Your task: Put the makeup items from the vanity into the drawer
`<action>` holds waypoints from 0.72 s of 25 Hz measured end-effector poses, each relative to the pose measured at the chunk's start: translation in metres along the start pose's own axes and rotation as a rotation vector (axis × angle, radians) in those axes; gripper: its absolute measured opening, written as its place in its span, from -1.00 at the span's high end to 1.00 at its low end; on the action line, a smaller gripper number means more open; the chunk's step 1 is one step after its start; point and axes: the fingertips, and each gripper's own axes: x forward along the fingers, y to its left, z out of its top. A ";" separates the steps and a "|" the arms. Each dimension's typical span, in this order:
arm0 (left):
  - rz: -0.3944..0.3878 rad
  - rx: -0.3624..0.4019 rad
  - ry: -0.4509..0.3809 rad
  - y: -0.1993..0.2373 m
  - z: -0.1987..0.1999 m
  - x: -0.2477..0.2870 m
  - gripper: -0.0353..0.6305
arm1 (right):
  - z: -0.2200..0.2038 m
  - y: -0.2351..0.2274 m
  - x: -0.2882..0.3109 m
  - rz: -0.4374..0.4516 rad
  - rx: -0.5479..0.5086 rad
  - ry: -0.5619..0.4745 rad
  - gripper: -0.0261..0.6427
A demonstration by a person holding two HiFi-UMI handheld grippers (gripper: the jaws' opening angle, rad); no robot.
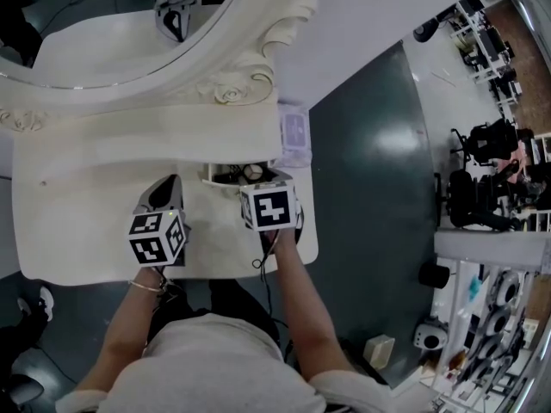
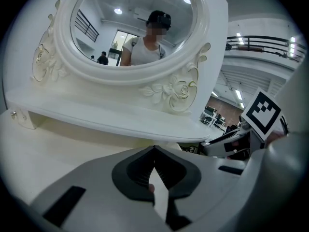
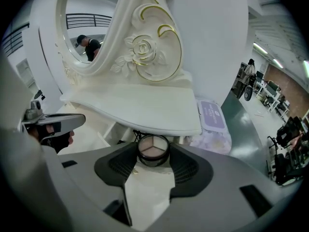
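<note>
A round compact (image 3: 153,149) with three powder shades sits between the tips of my right gripper (image 3: 153,153), which is shut on it. It hangs just in front of the open drawer (image 1: 220,177) under the vanity shelf (image 3: 145,108); dark items lie inside. From the head view the compact (image 1: 253,172) shows over the drawer's right part, ahead of the right gripper's marker cube (image 1: 269,206). My left gripper (image 1: 166,189) hovers over the tabletop left of the drawer. Its tips (image 2: 154,151) meet, with nothing clearly held.
A purple wipes pack (image 1: 294,131) lies on the shelf's right end, also seen beside the right gripper (image 3: 212,115). The oval mirror (image 2: 130,28) with carved roses rises behind the shelf. The white tabletop (image 1: 77,231) spreads to the left. Dark floor lies right of the vanity.
</note>
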 end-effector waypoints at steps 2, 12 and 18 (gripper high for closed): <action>0.005 -0.002 0.001 0.001 0.000 0.001 0.88 | 0.001 0.000 0.003 0.003 0.001 0.003 0.27; 0.030 -0.007 0.007 0.007 -0.005 -0.003 0.88 | 0.003 -0.003 0.013 -0.012 0.002 -0.019 0.27; 0.041 -0.003 0.004 0.013 -0.005 -0.011 0.88 | 0.006 0.000 0.006 -0.020 0.001 -0.067 0.27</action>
